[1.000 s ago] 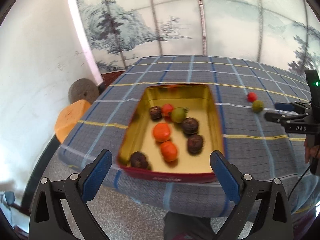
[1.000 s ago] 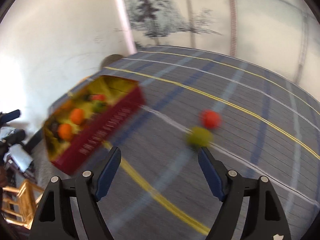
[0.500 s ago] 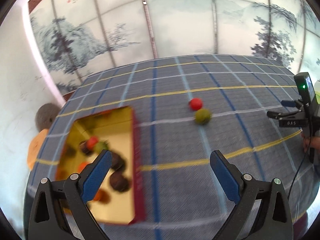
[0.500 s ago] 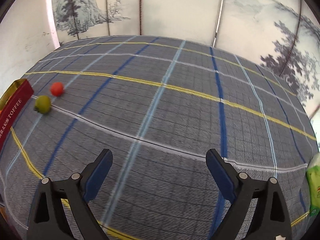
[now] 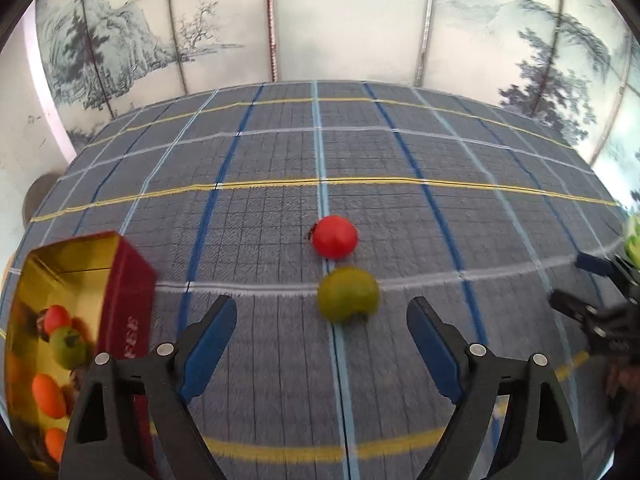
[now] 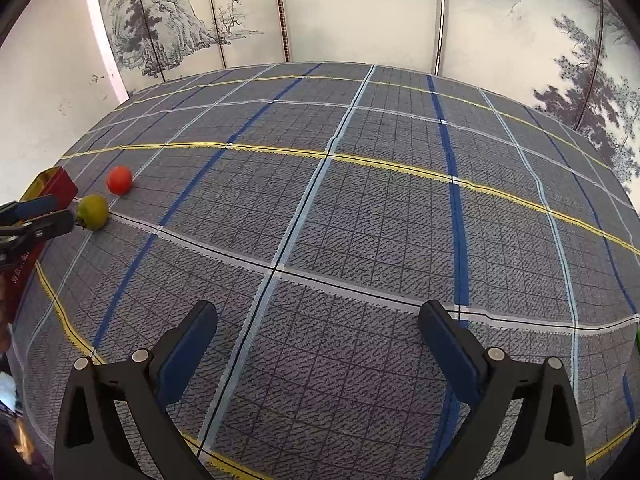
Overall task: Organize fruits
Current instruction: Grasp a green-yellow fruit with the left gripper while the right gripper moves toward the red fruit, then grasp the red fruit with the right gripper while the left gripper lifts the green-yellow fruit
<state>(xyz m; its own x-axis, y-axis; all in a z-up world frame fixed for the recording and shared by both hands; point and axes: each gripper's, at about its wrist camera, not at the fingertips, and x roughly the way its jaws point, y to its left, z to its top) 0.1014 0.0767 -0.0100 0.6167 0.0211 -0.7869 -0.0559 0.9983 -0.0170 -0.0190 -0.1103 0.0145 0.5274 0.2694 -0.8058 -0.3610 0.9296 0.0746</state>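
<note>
A green fruit (image 5: 348, 294) lies on the plaid tablecloth (image 5: 400, 152) just ahead of my open, empty left gripper (image 5: 322, 320). A red fruit (image 5: 334, 237) lies right behind it. A red tin with a gold inside (image 5: 128, 280) at the left holds several orange, green, red and dark fruits. In the right wrist view the green fruit (image 6: 93, 212) and red fruit (image 6: 119, 180) sit far left, with the left gripper's fingers (image 6: 36, 216) beside them. My right gripper (image 6: 318, 320) is open and empty over bare cloth.
The tin's corner (image 6: 56, 186) shows at the left edge of the right wrist view. The right gripper (image 5: 592, 312) shows at the right edge of the left wrist view. A green packet (image 5: 634, 240) lies at the far right. Painted screen panels (image 5: 352, 20) stand behind the table.
My left gripper has swung right from over the tin and moved in on the two loose fruits. My right gripper has turned away from them toward the bare middle of the cloth.
</note>
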